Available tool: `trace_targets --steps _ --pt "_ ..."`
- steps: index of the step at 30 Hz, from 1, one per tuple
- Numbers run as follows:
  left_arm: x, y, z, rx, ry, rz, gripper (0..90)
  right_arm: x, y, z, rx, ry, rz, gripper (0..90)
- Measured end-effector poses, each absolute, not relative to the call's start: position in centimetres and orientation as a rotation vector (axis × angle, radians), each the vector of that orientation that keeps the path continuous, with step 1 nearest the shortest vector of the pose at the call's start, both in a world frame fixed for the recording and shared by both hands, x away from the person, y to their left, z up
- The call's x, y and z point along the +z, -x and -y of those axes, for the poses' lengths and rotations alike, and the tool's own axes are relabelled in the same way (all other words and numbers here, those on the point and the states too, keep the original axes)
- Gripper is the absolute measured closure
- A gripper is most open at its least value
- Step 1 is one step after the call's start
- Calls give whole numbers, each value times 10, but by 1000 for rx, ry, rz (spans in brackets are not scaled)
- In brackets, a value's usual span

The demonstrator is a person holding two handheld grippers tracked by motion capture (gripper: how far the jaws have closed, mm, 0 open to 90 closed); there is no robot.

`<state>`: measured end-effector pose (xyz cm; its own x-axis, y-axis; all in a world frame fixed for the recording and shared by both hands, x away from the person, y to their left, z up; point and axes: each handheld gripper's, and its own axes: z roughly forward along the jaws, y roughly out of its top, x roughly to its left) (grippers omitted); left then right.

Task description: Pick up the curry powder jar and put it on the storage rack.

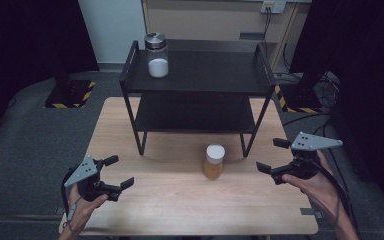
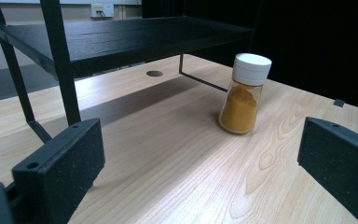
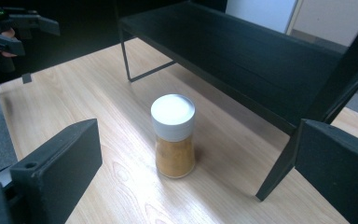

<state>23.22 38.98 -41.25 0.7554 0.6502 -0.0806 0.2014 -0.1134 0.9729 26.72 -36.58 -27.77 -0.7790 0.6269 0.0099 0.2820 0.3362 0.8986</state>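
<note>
Item: small clear glass spice jar with a white screw cap and orange-yellow powder inside (image 1: pixel 214 161), standing upright on the pale wooden tabletop (image 1: pixel 170 200), just in front of the black metal two-tier rack (image 1: pixel 200 75) and near its front right leg; it touches neither gripper. The left gripper view shows the same jar (image 2: pixel 244 93) ahead and to the right of centre, with the rack's lower shelf (image 2: pixel 121 39) reaching over the table behind it; the right gripper view has the jar (image 3: pixel 174 135) near centre, close to a rack leg. Item: left gripper, black, two-jaw, with a grey three-cornered plate on top (image 1: pixel 116 172), held in a hand over the near left part of the table, jaws spread wide and empty, well apart from the jar; it also appears far off at the upper left of the right gripper view (image 3: pixel 28 28). Item: right gripper, same build (image 1: pixel 272 155), held in a hand at the near right edge of the table, jaws likewise spread wide with nothing between them, near the jar but not touching. Item: taller clear glass canister with a dark metal lid and white powder in its base (image 1: pixel 157 55), upright on the rack's top shelf at its left rear corner.
</note>
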Motion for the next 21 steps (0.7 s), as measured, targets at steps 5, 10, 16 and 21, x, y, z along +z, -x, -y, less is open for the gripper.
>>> trace_targets --steps 5,10,16,21 --pt "-412 -233 -388 436 -1687 -677 0 -282 -279 357 1406 -812 -2284 15" --pt "-412 -233 -388 435 -1686 -677 0 -287 -291 350 1413 -822 -2308 14" --pt "-412 -233 -389 435 -1684 -678 0 -293 -306 339 1402 -820 -2344 13" --pt "-412 -233 -389 433 -1685 -676 0 -300 -317 327 1400 -816 -2370 14"
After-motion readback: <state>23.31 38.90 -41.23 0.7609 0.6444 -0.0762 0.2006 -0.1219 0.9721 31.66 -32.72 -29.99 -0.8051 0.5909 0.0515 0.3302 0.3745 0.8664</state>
